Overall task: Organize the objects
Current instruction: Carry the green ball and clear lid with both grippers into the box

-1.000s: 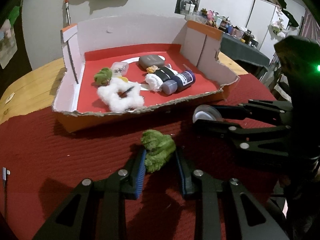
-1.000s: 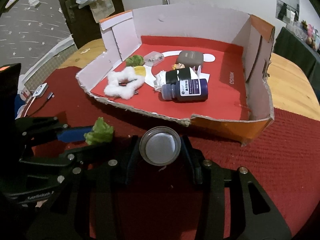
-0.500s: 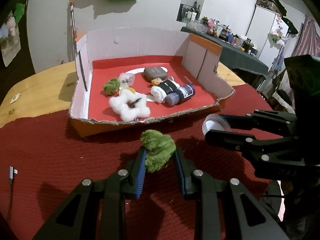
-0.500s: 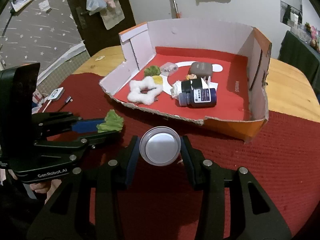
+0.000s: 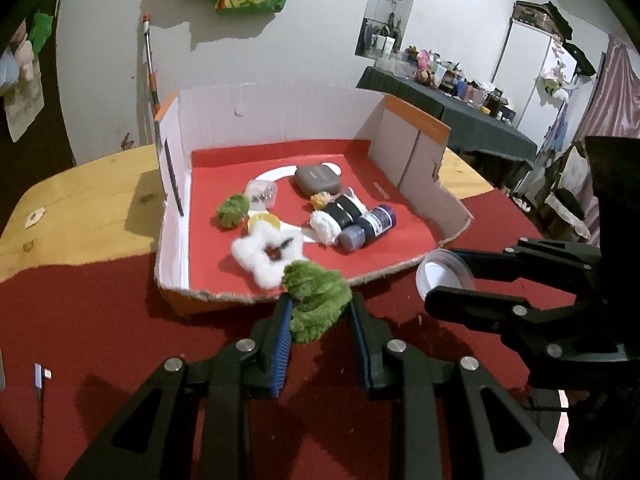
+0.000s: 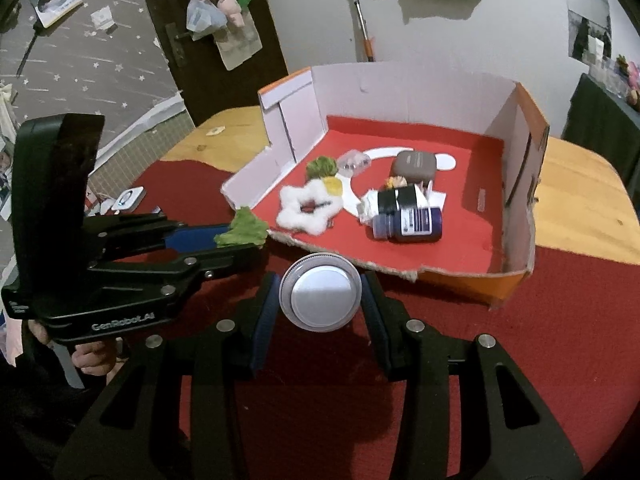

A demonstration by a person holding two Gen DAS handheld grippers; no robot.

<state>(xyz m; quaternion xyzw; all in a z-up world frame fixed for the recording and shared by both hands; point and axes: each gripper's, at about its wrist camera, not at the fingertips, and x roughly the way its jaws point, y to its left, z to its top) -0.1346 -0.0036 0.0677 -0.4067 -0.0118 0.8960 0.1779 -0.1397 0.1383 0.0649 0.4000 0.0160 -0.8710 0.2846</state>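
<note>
My left gripper (image 5: pixel 318 312) is shut on a green fuzzy scrunchie (image 5: pixel 316 300), held above the red cloth just before the box's torn front edge; it also shows in the right wrist view (image 6: pixel 244 230). My right gripper (image 6: pixel 320 300) is shut on a round clear jar with a white lid (image 6: pixel 320 296), held beside it; the jar shows at the right of the left wrist view (image 5: pixel 442 274). The open cardboard box (image 5: pixel 280 116) holds a white fluffy scrunchie (image 5: pixel 268 252), another green scrunchie (image 5: pixel 232 210), a dark blue bottle (image 5: pixel 370 224), a black-and-white bottle (image 5: pixel 340 212) and a grey case (image 5: pixel 318 178).
The box stands on a wooden table (image 5: pixel 80 200) partly covered by a red cloth (image 5: pixel 100 320). A white cable plug (image 5: pixel 40 374) lies on the cloth at left. A small white device (image 6: pixel 128 198) lies at the table's left. A cluttered dark table (image 5: pixel 460 112) stands behind.
Both grippers have risen and drawn back from the box with their objects still held. The box now looks smaller and farther, and more of the room shows.
</note>
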